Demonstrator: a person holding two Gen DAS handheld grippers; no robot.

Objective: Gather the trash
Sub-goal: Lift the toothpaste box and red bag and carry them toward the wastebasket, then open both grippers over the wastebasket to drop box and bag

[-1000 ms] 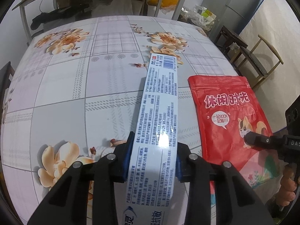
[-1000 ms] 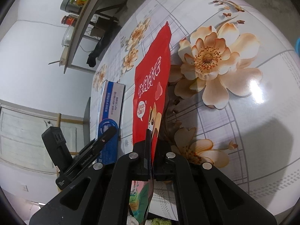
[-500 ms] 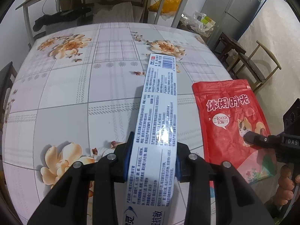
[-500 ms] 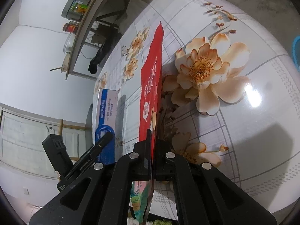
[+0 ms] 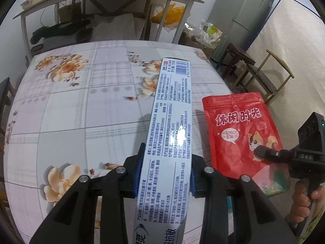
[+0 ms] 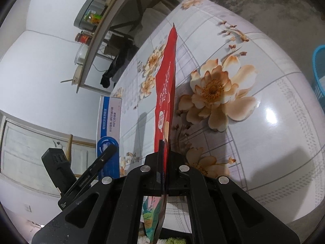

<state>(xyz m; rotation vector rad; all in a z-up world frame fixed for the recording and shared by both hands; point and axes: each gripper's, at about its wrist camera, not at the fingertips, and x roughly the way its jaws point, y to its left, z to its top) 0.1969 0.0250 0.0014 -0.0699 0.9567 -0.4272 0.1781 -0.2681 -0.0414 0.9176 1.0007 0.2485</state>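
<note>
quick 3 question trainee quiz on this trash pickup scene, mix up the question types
1. True or false: the left tongs are shut on the toothpaste box.
2. What do the right tongs hold? A) a bowl B) the red snack bag C) nothing
3. Fill in: a blue ___ shows at the right edge of the right wrist view, beyond the table.

Key
1. True: the blue pads press on both sides of the box.
2. B: the bag is pinched edge-on between the shut jaws.
3. basket
</note>
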